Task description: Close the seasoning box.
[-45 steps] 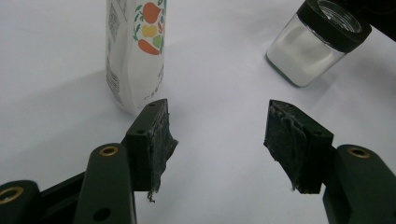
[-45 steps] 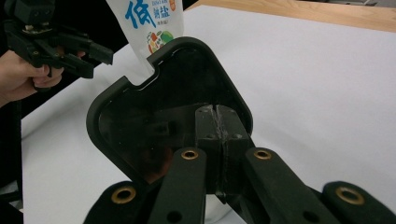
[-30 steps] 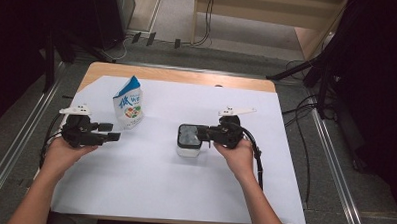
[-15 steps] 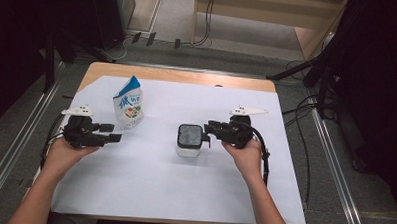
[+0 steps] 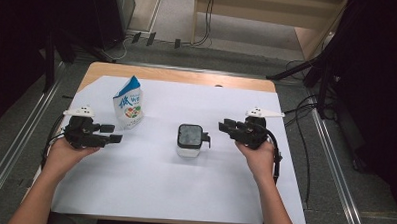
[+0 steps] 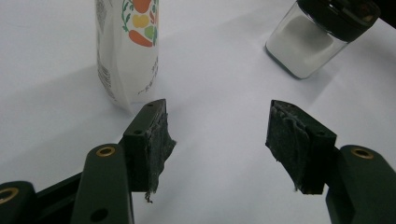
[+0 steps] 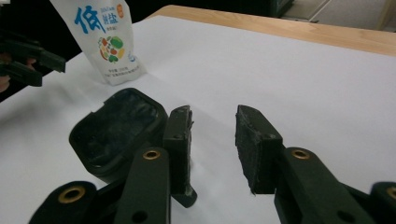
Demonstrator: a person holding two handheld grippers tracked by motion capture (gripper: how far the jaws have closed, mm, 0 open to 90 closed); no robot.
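Since a second ago the right gripper (image 5: pixel 225 127) has let go of the black-lidded jar (image 5: pixel 190 140) and drawn back to the right, its jaws having just been opening and now parted with nothing between them. That jar of white powder stands upright mid-sheet on the white paper (image 5: pixel 148 190), lid on, so any opening looks still ahead. Off to the left, the left gripper (image 5: pixel 111 132) hovers wide open and empty just beside the salt pouch (image 5: pixel 128 103), which stands untouched.

The high view looks steeply down on the whole worktop (image 5: pixel 148 190), while both gripper views skim low and close across it, sharing the salt pouch (image 5: pixel 128 103) and jar (image 5: pixel 190 140).
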